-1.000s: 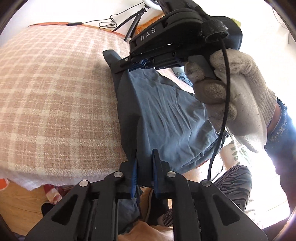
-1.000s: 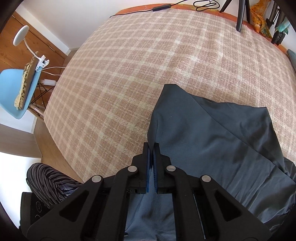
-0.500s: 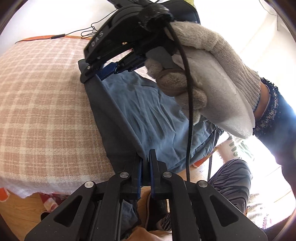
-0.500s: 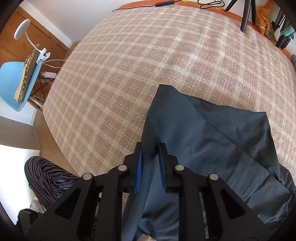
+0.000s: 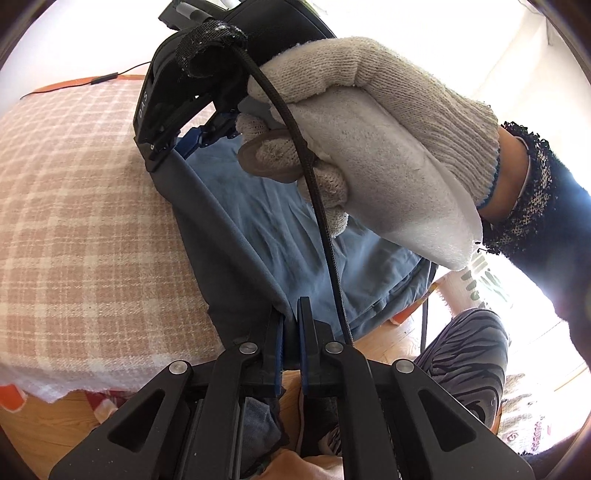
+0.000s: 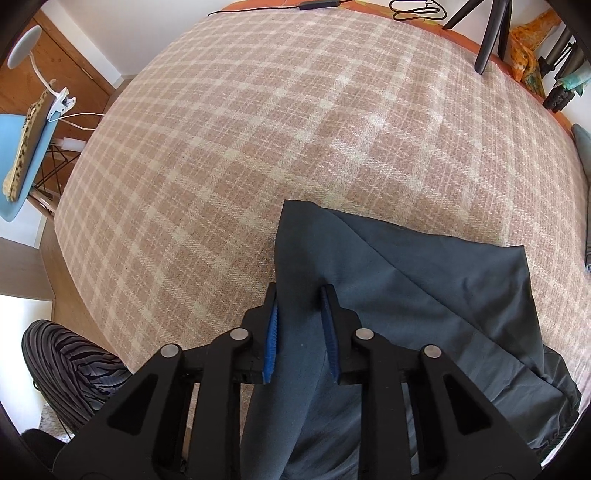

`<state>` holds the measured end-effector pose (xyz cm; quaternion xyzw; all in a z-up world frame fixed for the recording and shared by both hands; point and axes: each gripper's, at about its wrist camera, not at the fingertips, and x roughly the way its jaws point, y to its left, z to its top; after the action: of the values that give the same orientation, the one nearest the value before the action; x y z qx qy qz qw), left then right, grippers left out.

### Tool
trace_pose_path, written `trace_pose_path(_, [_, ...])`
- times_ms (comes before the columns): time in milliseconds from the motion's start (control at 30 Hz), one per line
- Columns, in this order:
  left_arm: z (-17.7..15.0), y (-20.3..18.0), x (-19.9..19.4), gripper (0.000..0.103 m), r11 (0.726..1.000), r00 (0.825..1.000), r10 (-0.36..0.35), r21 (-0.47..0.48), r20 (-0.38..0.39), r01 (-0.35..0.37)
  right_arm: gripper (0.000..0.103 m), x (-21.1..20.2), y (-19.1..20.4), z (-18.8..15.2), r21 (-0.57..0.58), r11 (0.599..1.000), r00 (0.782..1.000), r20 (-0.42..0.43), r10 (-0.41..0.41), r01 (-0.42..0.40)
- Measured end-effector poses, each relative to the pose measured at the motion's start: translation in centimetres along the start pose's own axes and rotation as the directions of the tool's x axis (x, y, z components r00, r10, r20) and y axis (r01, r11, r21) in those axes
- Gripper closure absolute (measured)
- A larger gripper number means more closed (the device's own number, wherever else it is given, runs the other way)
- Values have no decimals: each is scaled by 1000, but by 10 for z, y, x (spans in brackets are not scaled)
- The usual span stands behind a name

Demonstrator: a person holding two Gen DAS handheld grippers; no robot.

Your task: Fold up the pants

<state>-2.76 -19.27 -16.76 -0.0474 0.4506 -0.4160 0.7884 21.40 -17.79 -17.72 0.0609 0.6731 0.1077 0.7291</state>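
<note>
Two hand-held grippers: left (image 5: 290, 328) pinches pants (image 6: 406, 295) over plaid blanket (image 6: 258, 147); right (image 6: 299, 314) spread, closing.

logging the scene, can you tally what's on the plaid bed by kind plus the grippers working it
dark blue-grey fabric pants: 1
black two-finger grippers with blue pads: 2, the left gripper and the right gripper
black tripod legs at the far edge: 1 set
total: 4

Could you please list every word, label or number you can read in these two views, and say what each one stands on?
"DAS": white letters on the black body of the right gripper, seen in the left wrist view.
Pale marks on a white surface under the sleeve: too blurred to read.
Right wrist view: no text.
</note>
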Motion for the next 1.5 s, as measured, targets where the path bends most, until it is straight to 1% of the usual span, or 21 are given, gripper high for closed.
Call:
trace_pose_path(100, [1, 1, -2, 98, 1000, 1000, -6, 6, 2, 6, 93, -2, -1, -1, 2, 1000, 1000, 10, 9, -9])
trace_pose_path(233, [1, 5, -4, 98, 1000, 1000, -26, -1, 4, 26, 96, -12, -10, -4, 21, 999, 999, 34, 36, -37])
trace_pose_path(433, [1, 8, -8, 98, 997, 998, -67, -28, 14, 67, 98, -36, -23, -11, 49, 995, 992, 100, 83, -89])
trace_pose_path(567, [5, -1, -7, 98, 997, 997, -79, 3, 3, 79, 98, -55, -36, -18, 75, 990, 983, 149, 110, -122])
trace_pose_path(733, [14, -19, -4, 98, 993, 993, -114, 40, -3, 114, 98, -80, -59, -33, 108, 985, 972, 208, 112, -137])
trace_pose_path(967, [30, -49, 10, 99, 978, 981, -190, 83, -30, 192, 99, -111, -103, -58, 169, 976, 957, 276, 86, -137])
trace_pose_path(1167, [41, -76, 24, 99, 957, 965, -256, 124, -57, 261, 99, -140, -142, -81, 216, 969, 948, 316, 45, -118])
trace_pose_path(1333, [47, -100, 42, 99, 940, 951, -293, 156, -95, 305, 99, -155, -174, -100, 257, 961, 942, 334, 15, -106])
trace_pose_path(1500, [49, -119, 61, 99, 923, 937, -321, 176, -137, 341, 99, -162, -203, -120, 290, 953, 943, 333, -14, -88])
